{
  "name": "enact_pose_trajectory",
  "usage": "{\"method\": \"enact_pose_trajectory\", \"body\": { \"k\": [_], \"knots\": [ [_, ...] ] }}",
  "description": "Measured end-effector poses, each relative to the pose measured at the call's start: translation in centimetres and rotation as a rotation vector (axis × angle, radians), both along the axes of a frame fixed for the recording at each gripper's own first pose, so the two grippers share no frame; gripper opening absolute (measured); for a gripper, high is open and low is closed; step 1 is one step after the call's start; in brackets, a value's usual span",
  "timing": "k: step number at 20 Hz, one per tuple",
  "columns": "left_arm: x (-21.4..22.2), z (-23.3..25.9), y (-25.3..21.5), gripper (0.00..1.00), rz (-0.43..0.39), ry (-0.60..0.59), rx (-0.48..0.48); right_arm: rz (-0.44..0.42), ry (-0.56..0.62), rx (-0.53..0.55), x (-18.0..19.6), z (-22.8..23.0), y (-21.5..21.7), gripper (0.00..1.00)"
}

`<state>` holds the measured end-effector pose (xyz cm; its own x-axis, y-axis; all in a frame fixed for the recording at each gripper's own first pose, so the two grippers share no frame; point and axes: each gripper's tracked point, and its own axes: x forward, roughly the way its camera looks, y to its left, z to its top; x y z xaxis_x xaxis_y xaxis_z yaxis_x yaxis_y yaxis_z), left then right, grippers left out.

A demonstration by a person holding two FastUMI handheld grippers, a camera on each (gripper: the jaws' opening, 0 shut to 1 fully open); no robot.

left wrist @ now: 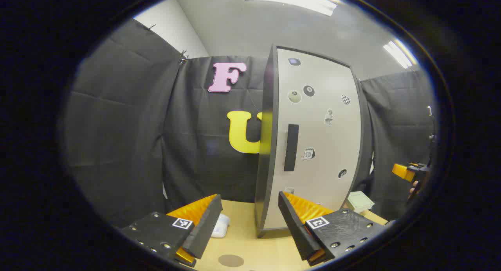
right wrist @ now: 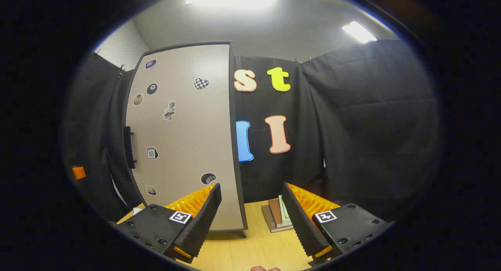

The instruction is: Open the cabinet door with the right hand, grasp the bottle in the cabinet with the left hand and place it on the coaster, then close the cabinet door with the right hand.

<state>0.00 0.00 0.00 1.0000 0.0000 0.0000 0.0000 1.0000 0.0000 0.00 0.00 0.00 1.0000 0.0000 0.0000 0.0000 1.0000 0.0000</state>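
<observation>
1. Cabinet door [left wrist: 321,138], a tall pale beige panel with a dark frame and small stickers scattered over it, stands shut on the cabinet, which rests upright on the light wooden desk [left wrist: 250,243].
2. Its dark vertical bar handle [left wrist: 291,147] sits at mid height near the door's left edge in the left gripper view; in the right gripper view the same handle [right wrist: 128,147] shows edge-on at the door's [right wrist: 184,138] left side.
3. The bottle cannot be seen with the door shut, so where it stands inside cannot be told.
4. A flat round brownish coaster [left wrist: 231,260] lies on the desk near the bottom of the left gripper view, between and below the fingers.
5. The left hand-held gripper [left wrist: 250,216] is spread wide, with nothing between its fingers; it hovers above the desk in front of the cabinet and touches nothing.
6. The right hand-held gripper [right wrist: 252,208] is likewise spread wide and empty, held above the desk before the door's lower right corner, apart from the handle.
7. At the right edge of the left gripper view the other hand-held gripper appears small and far off, with a bit of the hand holding it.
8. A small stack of books [right wrist: 277,216] lies on the desk right of the cabinet.
9. A white folded cloth [left wrist: 221,226] lies left of the cabinet's base, and a pale green square box [left wrist: 360,201] lies to its right.
</observation>
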Motion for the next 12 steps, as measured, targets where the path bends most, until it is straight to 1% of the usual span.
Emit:
{"method": "enact_pose_trajectory", "body": {
  "k": [1, 2, 5, 6, 7, 12],
  "knots": [
    [-0.1, 0.0, 0.0, 0.89, -0.001, 0.002, -0.001, 0.002, 0.002, 0.001, -0.1, -0.1, 0.1, 0.94],
    [-0.3, -0.2, 0.0, 0.89, -0.003, 0.005, -0.002, 0.006, 0.007, 0.003, -0.2, -0.2, 0.2, 0.98],
    [-0.5, -0.1, 0.0, 0.89, -0.007, 0.003, 0.011, 0.014, 0.010, 0.011, -0.5, -0.2, 0.7, 0.98],
    [-0.7, -0.1, 0.1, 0.87, -0.005, 0.000, 0.019, 0.018, 0.013, 0.013, -0.6, -0.3, 0.8, 0.98],
    [-0.8, -0.2, 0.1, 0.89, -0.004, 0.001, 0.024, 0.021, 0.016, 0.013, -0.7, -0.3, 1.0, 0.98],
    [-1.3, -0.7, -0.3, 0.89, -0.013, 0.004, 0.017, 0.032, 0.016, 0.004, -1.1, -0.1, 1.4, 0.98]
  ]
}}
